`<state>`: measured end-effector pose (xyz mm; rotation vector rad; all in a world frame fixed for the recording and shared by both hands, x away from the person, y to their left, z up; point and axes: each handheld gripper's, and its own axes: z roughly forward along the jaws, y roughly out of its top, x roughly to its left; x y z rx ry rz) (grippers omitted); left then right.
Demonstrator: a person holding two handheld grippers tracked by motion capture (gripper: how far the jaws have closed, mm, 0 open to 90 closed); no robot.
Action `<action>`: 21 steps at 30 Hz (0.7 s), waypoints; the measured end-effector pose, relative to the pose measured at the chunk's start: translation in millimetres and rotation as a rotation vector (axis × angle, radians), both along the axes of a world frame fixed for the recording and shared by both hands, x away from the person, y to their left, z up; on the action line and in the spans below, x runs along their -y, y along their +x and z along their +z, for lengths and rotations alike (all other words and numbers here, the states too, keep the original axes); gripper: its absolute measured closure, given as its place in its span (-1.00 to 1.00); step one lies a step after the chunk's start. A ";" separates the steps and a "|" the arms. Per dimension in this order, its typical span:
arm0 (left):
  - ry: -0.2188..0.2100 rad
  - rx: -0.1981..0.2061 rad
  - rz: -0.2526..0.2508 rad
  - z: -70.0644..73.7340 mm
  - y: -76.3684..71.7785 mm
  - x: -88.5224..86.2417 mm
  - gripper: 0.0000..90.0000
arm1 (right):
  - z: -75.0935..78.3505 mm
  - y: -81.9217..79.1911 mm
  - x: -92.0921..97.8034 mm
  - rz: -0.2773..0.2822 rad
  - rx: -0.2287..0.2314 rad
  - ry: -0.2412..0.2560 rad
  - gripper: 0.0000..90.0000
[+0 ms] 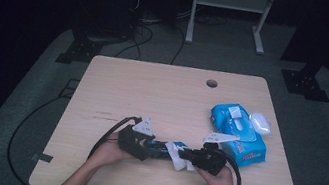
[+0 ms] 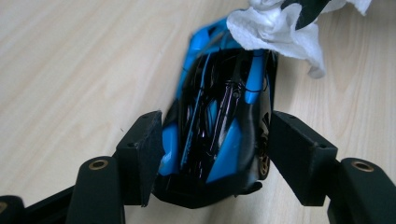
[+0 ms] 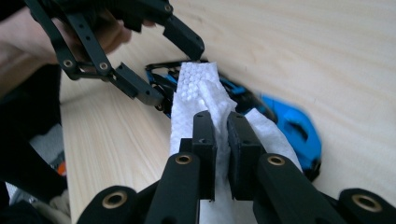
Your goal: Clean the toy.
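A blue and black toy car (image 1: 159, 147) lies lengthwise near the table's front edge. My left gripper (image 1: 142, 144) is shut on its rear end, one pad on each side of the car (image 2: 219, 126). From the right, my right gripper (image 1: 188, 155) is shut on a crumpled white wipe (image 1: 177, 157) and presses it against the car's front. In the right gripper view the wipe (image 3: 191, 93) drapes over the car (image 3: 289, 130), hiding its middle. The left gripper (image 3: 175, 70) is at the car's far end in that view.
A blue pack of wet wipes (image 1: 239, 135) lies at the right of the wooden table (image 1: 152, 90), with a small white object (image 1: 260, 122) beside it. A cable hole (image 1: 211, 83) sits near the far edge. Cables trail off the front left.
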<state>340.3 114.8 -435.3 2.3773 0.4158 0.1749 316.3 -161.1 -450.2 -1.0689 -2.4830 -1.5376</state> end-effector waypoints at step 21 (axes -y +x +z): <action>0.055 0.088 -0.003 -8.3 -1.1 20.9 -0.54 | 6.2 -13.0 40.7 -0.060 0.027 -0.020 0.81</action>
